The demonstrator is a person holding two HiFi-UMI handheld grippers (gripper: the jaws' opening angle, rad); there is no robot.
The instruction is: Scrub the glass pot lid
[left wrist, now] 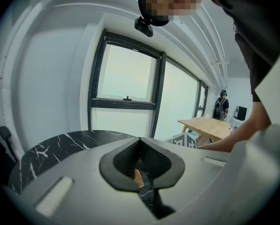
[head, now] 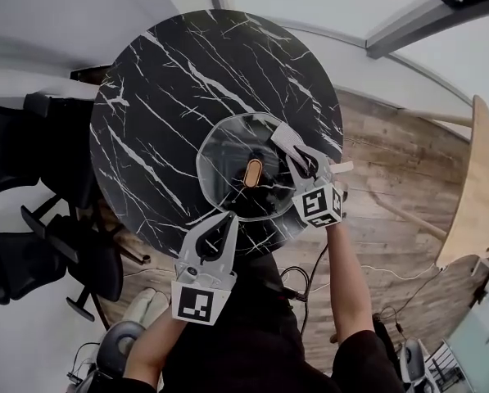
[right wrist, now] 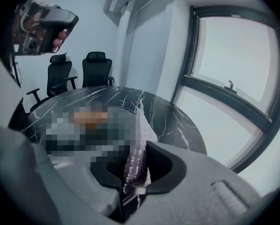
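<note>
The glass pot lid [head: 228,150] lies on the round black marble table [head: 162,80], its wooden knob [head: 254,172] at its centre. My left gripper [head: 228,218] reaches in from the near side, and its jaws stand shut at the lid's near rim. In the left gripper view the left gripper [left wrist: 140,142] has its tips together, and the knob [left wrist: 138,177] shows through the gap behind them. My right gripper [head: 297,155] sits over the lid's right part, shut on a pale scrub cloth [head: 287,137]. The cloth [right wrist: 139,144] stands up between the right gripper [right wrist: 139,170] jaws.
Black office chairs [head: 31,260] stand left of the table. A wooden table [head: 482,187] is at the far right over a wood floor with cables [head: 375,273]. A person [left wrist: 220,108] stands far off by another wooden table [left wrist: 210,125].
</note>
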